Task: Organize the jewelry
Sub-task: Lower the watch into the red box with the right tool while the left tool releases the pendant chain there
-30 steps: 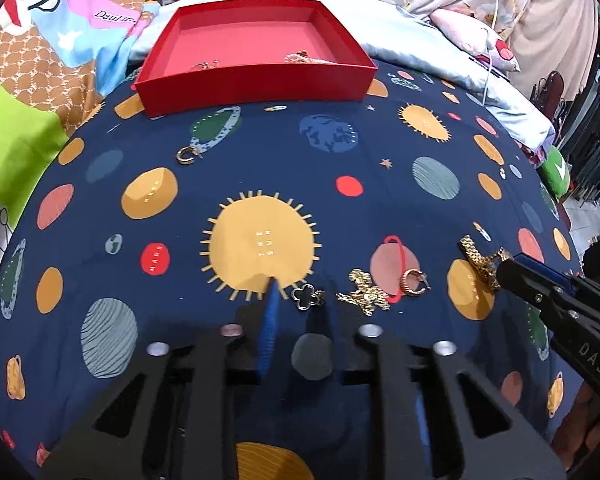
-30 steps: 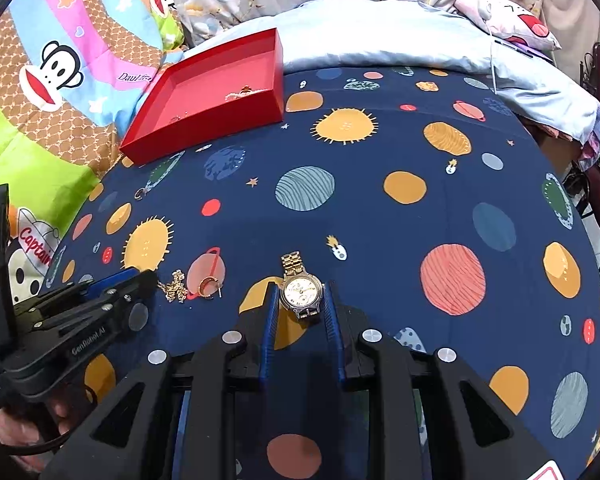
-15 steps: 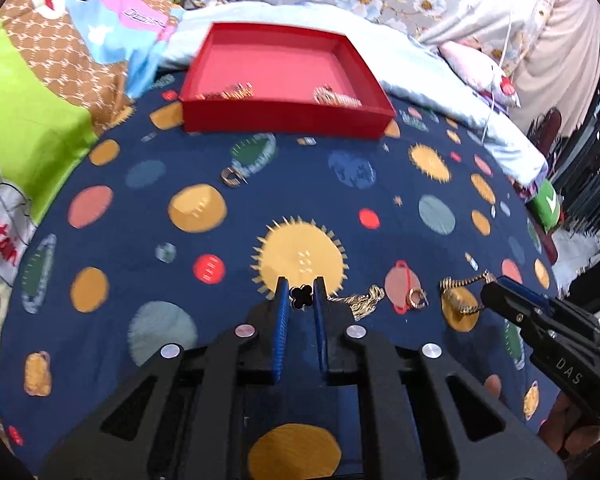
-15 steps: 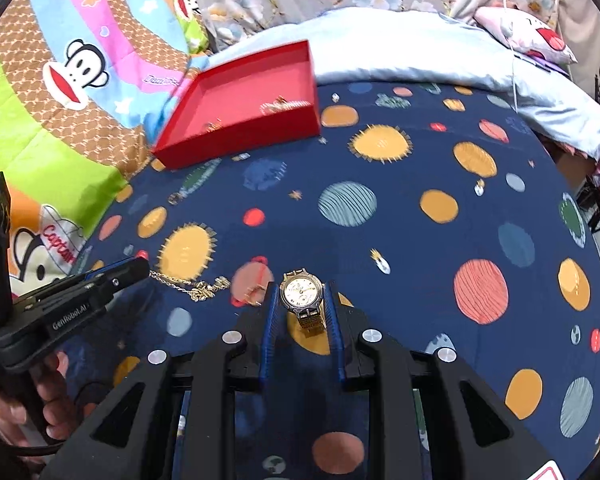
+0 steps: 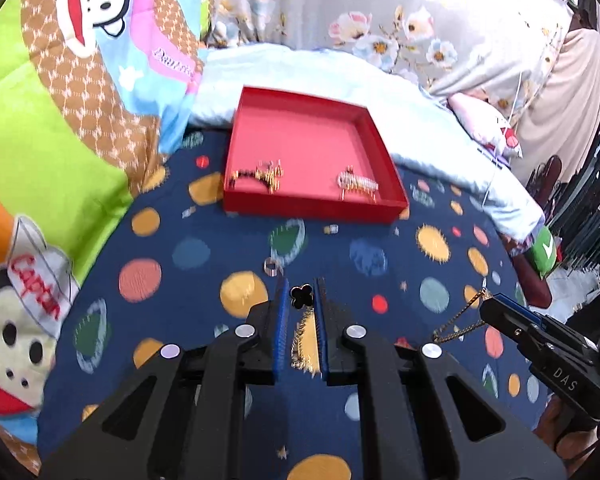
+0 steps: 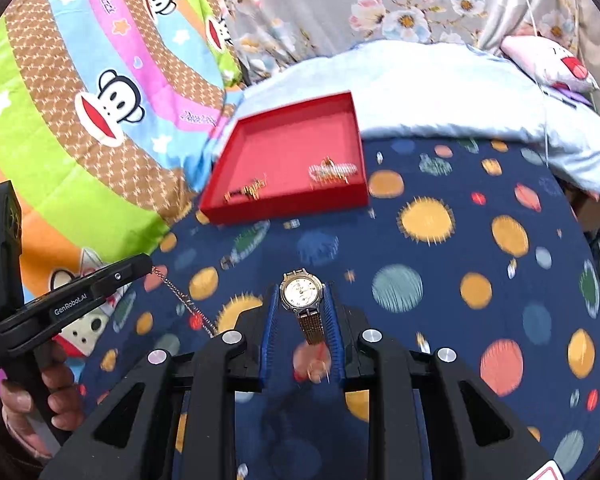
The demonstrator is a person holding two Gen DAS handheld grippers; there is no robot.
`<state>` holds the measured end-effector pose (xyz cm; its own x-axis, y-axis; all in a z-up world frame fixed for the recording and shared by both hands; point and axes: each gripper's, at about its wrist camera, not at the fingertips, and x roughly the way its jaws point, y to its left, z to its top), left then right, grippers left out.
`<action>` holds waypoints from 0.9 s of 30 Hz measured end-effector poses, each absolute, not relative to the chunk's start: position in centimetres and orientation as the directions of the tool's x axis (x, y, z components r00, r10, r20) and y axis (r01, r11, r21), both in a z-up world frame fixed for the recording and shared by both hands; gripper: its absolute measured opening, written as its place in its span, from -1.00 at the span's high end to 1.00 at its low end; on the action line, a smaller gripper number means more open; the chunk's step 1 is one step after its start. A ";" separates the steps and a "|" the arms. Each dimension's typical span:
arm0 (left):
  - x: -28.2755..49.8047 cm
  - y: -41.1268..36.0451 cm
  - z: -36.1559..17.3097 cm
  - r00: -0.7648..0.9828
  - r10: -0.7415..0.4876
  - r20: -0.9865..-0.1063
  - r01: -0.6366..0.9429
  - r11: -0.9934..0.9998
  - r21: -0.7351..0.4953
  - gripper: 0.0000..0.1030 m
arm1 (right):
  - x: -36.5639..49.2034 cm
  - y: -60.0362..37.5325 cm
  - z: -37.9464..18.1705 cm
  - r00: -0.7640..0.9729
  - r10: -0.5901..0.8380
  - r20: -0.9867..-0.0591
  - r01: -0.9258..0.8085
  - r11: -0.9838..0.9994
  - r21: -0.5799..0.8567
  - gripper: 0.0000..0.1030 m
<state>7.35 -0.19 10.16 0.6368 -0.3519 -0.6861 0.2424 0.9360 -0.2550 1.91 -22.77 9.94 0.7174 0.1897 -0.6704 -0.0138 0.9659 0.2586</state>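
Bedding printed with coloured planets and suns on dark navy cloth (image 5: 172,296) fills both wrist views. On its far side sits a shallow red square cardboard tray (image 5: 314,211), backed by a pale blue quilt (image 5: 432,120) and a bright cartoon-monkey blanket (image 5: 60,132).

Inside the tray lie two pieces near its front wall: a dark and gold beaded piece (image 5: 260,174) on the left and a pearly white and gold bracelet (image 5: 358,186) on the right, well apart from each other.

From its own camera, the left gripper (image 5: 301,294) is closed narrowly on a black four-leaf clover pendant (image 5: 301,295), pinched between its blue-padded fingers (image 5: 282,312). A thin gold chain (image 6: 180,296) hangs from it, clear in the right wrist view, where a hand (image 6: 40,408) grips the handle.

The right gripper (image 6: 302,294) is clamped on a gold-banded wristwatch with a round white dial (image 6: 302,292). The dial faces up between the pads, and the strap hangs down between the fingers, above the cloth.

A small silver ring (image 5: 273,266) lies on the navy cloth just beyond the left gripper's tips, between them and the tray.
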 end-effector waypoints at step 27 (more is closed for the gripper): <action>24.7 -4.9 14.9 0.745 -0.257 -0.615 0.223 0.966 -0.133 0.77 | 21.6 -23.3 12.5 0.770 0.158 -0.619 -0.050 0.981 0.188 0.58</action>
<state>24.69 -4.90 14.95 0.7452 -0.2568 -0.6154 0.2228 0.9657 -0.1332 21.63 -23.25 12.50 0.7696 0.1578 -0.6187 -0.0496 0.9808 0.1884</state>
